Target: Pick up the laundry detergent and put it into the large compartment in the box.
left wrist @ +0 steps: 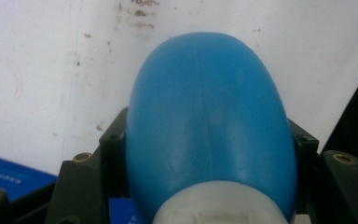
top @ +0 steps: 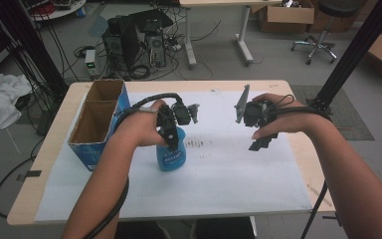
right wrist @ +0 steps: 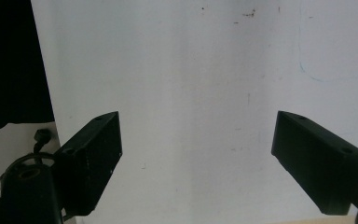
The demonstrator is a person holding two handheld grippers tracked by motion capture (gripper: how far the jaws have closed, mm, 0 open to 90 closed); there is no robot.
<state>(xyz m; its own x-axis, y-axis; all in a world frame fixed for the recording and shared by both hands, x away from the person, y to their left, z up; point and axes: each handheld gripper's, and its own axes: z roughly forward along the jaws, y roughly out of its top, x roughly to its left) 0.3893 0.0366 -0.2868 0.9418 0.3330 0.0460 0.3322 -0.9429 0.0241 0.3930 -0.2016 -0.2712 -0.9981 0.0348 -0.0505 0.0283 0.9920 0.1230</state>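
Jaws clamped on blue bottle point(top: 171, 155)

Left gripper point(top: 171, 135) squeezes its shoulders above the desk point(top: 229, 169); right gripper point(top: 261, 142) hangs with jaws wide apart.

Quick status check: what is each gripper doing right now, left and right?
Left gripper: shut on the blue bottle, jaws pressing both its sides.
Right gripper: open, nothing between its jaws, over the white sheet.

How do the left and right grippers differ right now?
The left gripper is shut on the blue bottle; the right gripper is open with nothing between its jaws. The left is over the bottle near the cardboard box; the right is over bare white paper. Both are hand-held, pointing down.
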